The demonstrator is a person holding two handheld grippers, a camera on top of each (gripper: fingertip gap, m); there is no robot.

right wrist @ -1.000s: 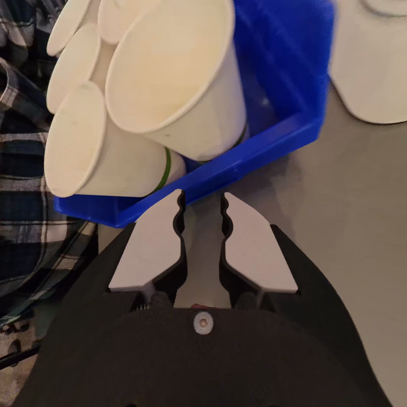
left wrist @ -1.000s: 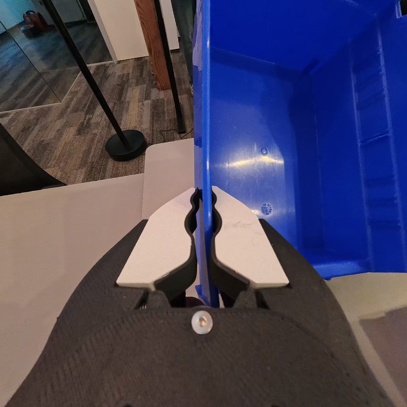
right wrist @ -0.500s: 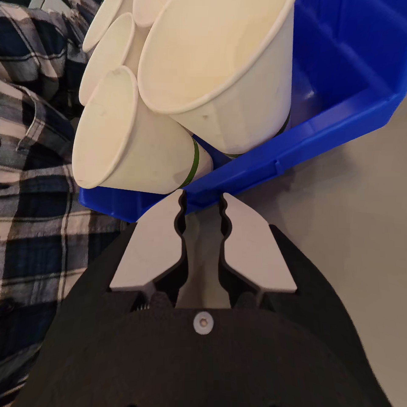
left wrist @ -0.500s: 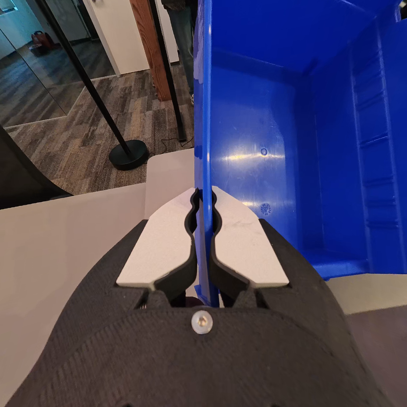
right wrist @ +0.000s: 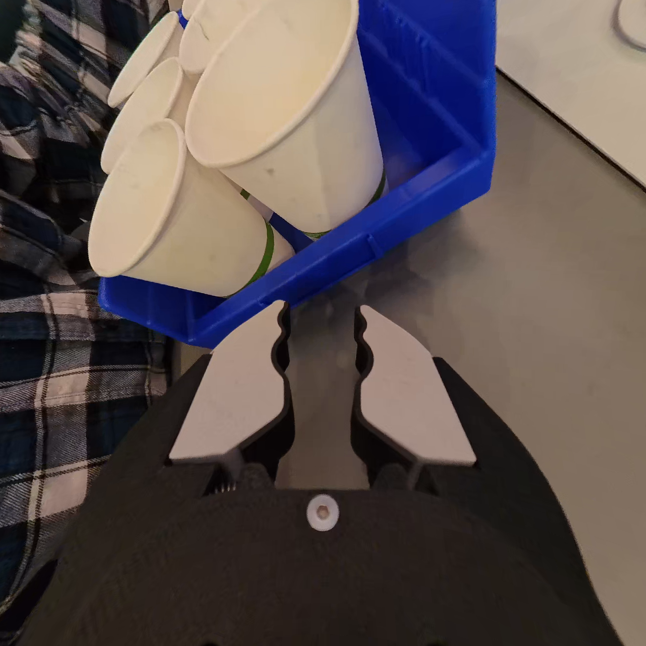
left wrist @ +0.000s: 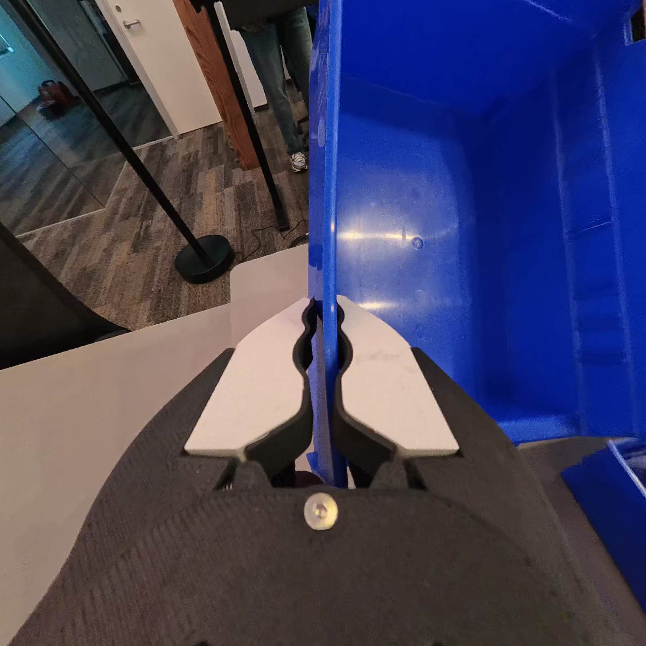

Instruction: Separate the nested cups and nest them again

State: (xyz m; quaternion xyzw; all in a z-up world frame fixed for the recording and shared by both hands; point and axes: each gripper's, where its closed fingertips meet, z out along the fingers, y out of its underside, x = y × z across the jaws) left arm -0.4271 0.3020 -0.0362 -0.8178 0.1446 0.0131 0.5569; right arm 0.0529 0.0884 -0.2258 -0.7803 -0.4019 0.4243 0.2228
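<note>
Left wrist view has the left gripper (left wrist: 323, 307) clamped on the bin (left wrist: 454, 209) wall, while the right gripper (right wrist: 321, 311) gapes bare beside the bin holding cups (right wrist: 279, 122).

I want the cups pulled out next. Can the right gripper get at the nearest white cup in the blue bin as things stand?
Probably yes: the right gripper is open and empty, and the nearest white cup leans out over the blue bin rim, uncovered.
</note>
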